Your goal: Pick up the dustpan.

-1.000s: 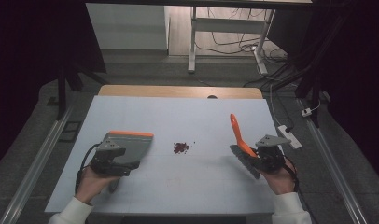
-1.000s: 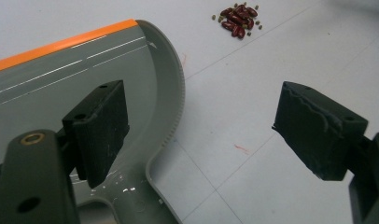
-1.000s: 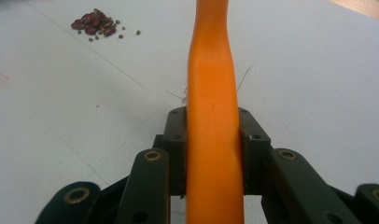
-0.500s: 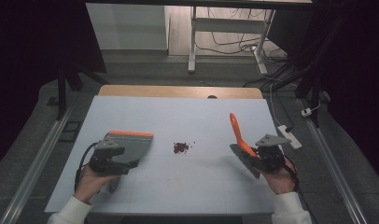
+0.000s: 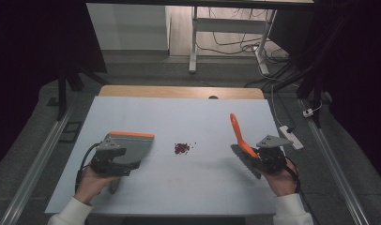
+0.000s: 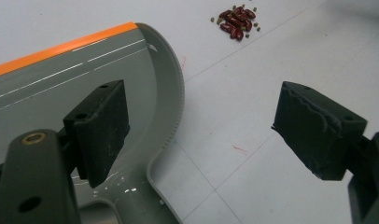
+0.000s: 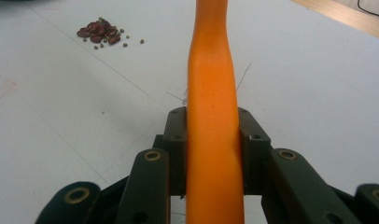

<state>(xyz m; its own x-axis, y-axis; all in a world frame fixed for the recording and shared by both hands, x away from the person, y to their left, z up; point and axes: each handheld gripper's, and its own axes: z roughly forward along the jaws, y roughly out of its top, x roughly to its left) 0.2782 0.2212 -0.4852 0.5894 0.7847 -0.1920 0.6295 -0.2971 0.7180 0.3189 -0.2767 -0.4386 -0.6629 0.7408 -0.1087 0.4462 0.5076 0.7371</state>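
holding the same pose as a moment earlier, nothing shifted, so sweeping likely not yet begun. near the table's point(image 5: 179, 112) left edge: left gripper point(image 6: 201, 135) with jaws spread wide, clamping nothing, poised over the neck of a grey dustpan point(image 5: 132, 146) of smooth glossy plastic, with an orange strip along the flat lip and a toothed curved side wall. mid-table: small heap of beans point(image 5: 181, 148), dark red, oval, shiny, with tiny green grains scattered around. toward the right edge: right gripper point(image 7: 212, 140) clamped tight on the brush point(image 5: 238, 136), its orange handle smooth and curved, dark bristles resting on the tabletop.
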